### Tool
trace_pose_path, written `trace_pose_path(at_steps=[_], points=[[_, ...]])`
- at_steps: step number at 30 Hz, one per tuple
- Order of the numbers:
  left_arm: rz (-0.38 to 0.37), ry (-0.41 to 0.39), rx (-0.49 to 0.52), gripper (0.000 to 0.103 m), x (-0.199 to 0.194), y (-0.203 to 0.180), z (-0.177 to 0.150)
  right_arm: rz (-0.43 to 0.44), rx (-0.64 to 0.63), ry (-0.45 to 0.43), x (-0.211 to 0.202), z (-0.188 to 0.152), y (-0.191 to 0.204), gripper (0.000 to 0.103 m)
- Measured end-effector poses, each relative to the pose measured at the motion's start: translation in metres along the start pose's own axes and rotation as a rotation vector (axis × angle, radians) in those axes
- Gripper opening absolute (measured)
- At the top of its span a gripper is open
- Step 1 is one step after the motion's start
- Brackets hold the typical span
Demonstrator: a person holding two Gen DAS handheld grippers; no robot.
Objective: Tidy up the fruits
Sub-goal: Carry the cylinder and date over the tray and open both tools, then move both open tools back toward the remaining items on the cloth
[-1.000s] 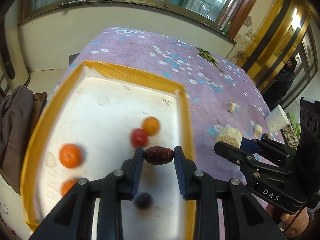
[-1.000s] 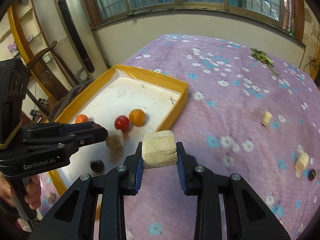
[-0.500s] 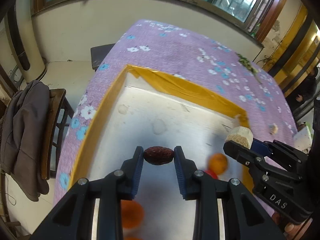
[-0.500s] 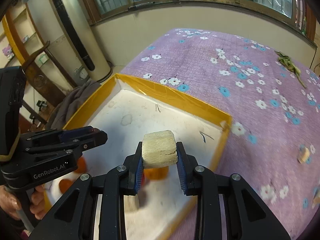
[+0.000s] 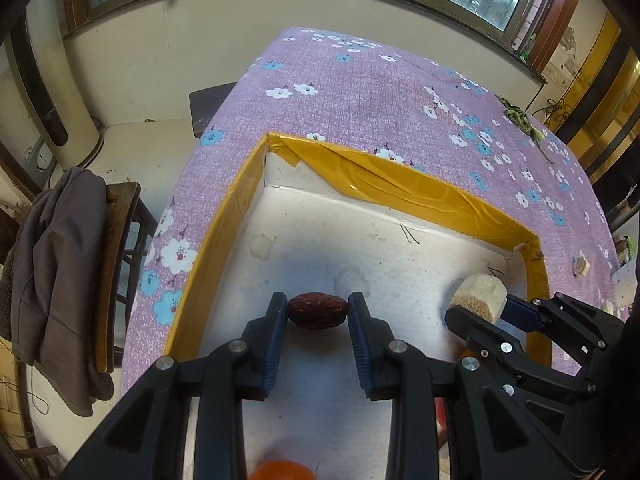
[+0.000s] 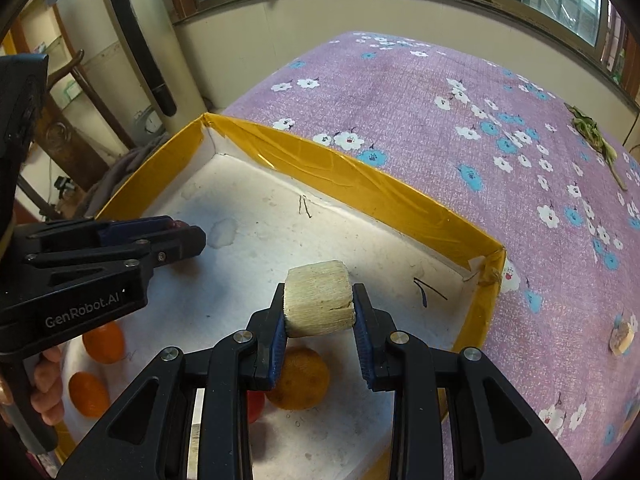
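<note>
Left gripper squeezing a dark red date, right gripper squeezing a pale sugarcane chunk, both over the yellow-edged tray

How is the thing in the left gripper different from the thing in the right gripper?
The red date is dark reddish-brown; the pale chunk is cream. The red date is a wrinkled oval; the pale chunk is blocky and fibrous. The red date looks smaller than the pale chunk. Both are pinched, by the left gripper and right gripper, over the yellow-rimmed tray.
</note>
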State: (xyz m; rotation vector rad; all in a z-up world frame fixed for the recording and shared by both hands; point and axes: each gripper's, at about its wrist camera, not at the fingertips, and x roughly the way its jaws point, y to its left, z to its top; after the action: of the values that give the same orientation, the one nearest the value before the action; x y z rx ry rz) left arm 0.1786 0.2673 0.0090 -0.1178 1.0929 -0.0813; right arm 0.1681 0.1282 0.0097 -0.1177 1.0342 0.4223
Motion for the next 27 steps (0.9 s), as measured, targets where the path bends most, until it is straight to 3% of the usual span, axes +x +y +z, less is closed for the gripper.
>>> trace_pose_path(at_steps=[7, 10, 19, 21, 22, 23, 27], points=[[0.015, -0.003, 0.008, 0.035, 0.003, -0.002, 0.006, -0.018, 0.006, -0.004, -0.003, -0.002, 0.001, 0.029], [0.010, -0.002, 0.010, 0.040, 0.004, -0.004, 0.007, -0.035, 0.014, -0.002, -0.004, -0.003, -0.003, 0.037], [0.031, -0.006, 0.027, 0.047, -0.003, -0.008, -0.001, -0.047, 0.055, -0.025, -0.026, -0.011, -0.014, 0.038], [0.048, -0.019, 0.030, 0.055, -0.009, -0.008, -0.003, -0.041, 0.070, -0.031, -0.033, -0.016, -0.015, 0.038], [0.069, -0.032, 0.032, 0.068, -0.013, -0.007, -0.005, -0.037, 0.078, -0.035, -0.038, -0.019, -0.015, 0.038], [0.091, -0.055, 0.032, 0.072, -0.018, -0.007, -0.007, -0.037, 0.086, -0.037, -0.042, -0.022, -0.016, 0.039], [0.118, -0.097, 0.028, 0.074, -0.035, -0.003, -0.015, -0.010, 0.109, -0.062, -0.060, -0.033, -0.014, 0.041]])
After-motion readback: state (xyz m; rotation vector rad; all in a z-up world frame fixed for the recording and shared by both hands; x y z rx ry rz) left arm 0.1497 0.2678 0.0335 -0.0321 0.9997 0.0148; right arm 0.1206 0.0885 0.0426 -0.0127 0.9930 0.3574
